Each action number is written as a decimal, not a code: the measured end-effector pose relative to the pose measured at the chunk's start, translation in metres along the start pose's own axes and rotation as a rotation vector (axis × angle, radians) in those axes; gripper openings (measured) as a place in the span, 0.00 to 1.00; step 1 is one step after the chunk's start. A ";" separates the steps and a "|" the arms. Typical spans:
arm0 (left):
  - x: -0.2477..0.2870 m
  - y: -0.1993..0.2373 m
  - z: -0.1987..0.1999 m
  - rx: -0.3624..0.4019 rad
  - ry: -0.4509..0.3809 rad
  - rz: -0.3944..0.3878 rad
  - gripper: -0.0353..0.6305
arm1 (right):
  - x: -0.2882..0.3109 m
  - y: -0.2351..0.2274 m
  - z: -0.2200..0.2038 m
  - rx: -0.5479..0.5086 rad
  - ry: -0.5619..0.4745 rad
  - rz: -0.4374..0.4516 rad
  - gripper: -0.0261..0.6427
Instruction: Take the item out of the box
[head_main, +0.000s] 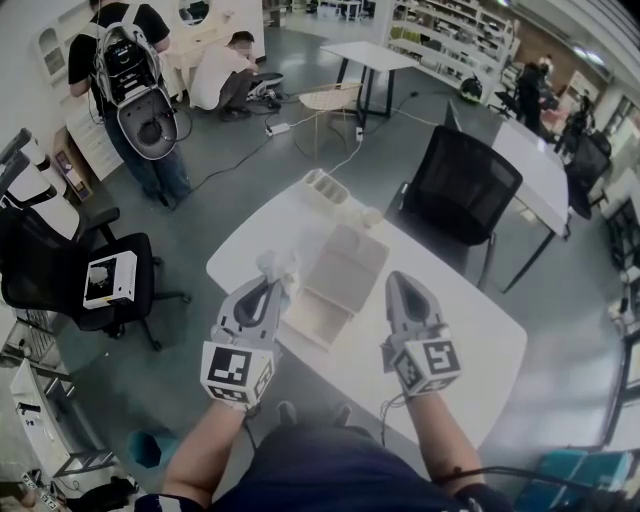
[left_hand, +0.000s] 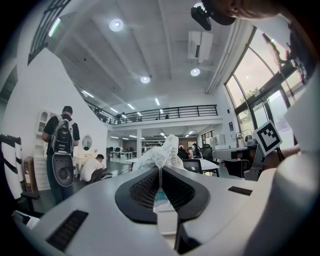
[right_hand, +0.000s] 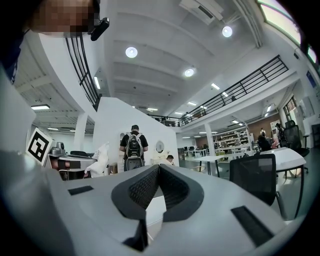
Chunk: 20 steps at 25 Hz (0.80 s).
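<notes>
An open pale cardboard box (head_main: 345, 272) lies flat in the middle of the white table (head_main: 480, 340). My left gripper (head_main: 272, 283) hangs over the box's left edge, shut on a crumpled white wrapped item (head_main: 284, 266). In the left gripper view that item (left_hand: 162, 151) sticks up out of the closed tips of the left gripper (left_hand: 160, 167). My right gripper (head_main: 400, 278) hovers at the box's right side. In the right gripper view the right gripper (right_hand: 158, 166) has its jaws meeting with nothing between them, and the held white item (right_hand: 101, 156) shows at the left.
A white divided tray (head_main: 325, 185) and a small pale object (head_main: 372, 215) sit at the table's far end. A black office chair (head_main: 462, 188) stands beyond the table. Another chair (head_main: 60, 270) at the left carries a white device (head_main: 110, 278). People (head_main: 130, 70) stand farther back.
</notes>
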<state>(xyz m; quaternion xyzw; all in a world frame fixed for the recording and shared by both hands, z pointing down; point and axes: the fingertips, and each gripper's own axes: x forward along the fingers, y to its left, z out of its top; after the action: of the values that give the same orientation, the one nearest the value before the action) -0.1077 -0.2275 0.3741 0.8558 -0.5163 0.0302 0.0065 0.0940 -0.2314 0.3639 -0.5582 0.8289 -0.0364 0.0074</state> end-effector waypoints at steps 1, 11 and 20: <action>0.000 -0.001 0.000 0.001 0.000 -0.001 0.12 | 0.000 0.000 0.001 -0.003 -0.001 0.002 0.06; 0.000 -0.001 -0.004 0.008 0.003 0.000 0.12 | -0.001 -0.001 0.001 -0.005 -0.023 0.016 0.06; -0.002 -0.002 -0.003 0.017 0.001 0.000 0.12 | -0.004 -0.001 -0.002 0.003 -0.016 0.022 0.06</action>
<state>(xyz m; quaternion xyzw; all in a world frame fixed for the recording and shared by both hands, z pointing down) -0.1074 -0.2249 0.3772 0.8559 -0.5159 0.0349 -0.0004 0.0959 -0.2278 0.3662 -0.5494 0.8348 -0.0331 0.0151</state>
